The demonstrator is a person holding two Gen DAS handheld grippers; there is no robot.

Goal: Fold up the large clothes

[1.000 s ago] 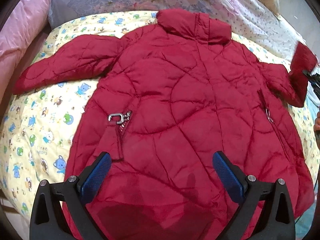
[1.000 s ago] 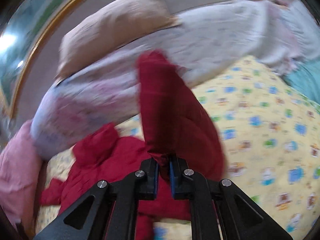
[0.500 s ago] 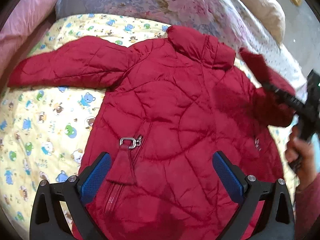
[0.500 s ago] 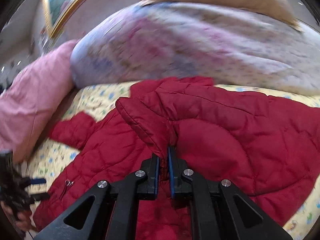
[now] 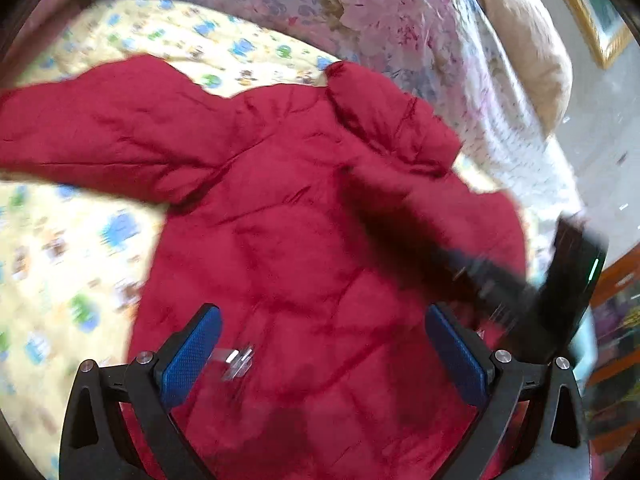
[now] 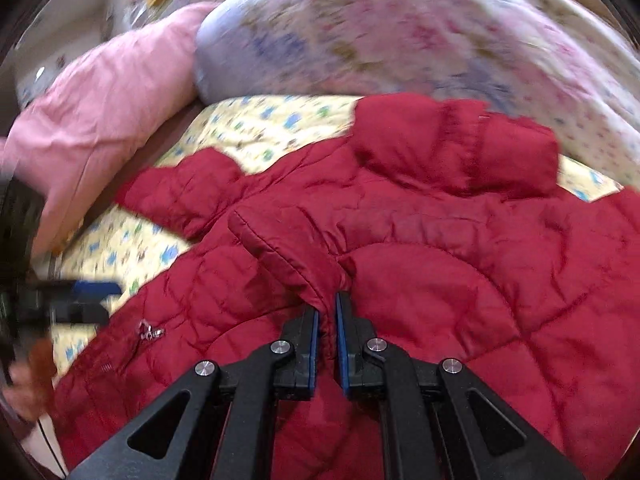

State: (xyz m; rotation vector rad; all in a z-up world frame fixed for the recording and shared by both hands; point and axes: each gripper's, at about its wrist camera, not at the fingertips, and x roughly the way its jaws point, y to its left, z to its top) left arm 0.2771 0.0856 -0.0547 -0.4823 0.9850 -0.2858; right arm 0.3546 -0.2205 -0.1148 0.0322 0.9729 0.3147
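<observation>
Right gripper (image 6: pixel 328 344) is clamped narrow on a sleeve cuff (image 6: pixel 296 256) of the red quilted jacket (image 6: pixel 460 280); the sleeve is drawn across the jacket's front, its cuff pinched between the blue pads. Left gripper (image 5: pixel 322 352) is held wide above the lower front of the jacket, nothing between its pads (image 5: pixel 192 356). The jacket is spread front-up on a yellow cartoon-print bedsheet (image 5: pixel 72 240), collar (image 6: pixel 456 148) toward the bedding, the other sleeve (image 5: pixel 100 128) stretched flat on the sheet. A metal zipper pull (image 5: pixel 236 360) is seen on the front, blurred. A floral quilt (image 6: pixel 400 32) is bunched behind the collar, a pink pillow (image 6: pixel 104 92) beside it, a beige pillow (image 5: pixel 520 40) further back. No containers are discernible.
</observation>
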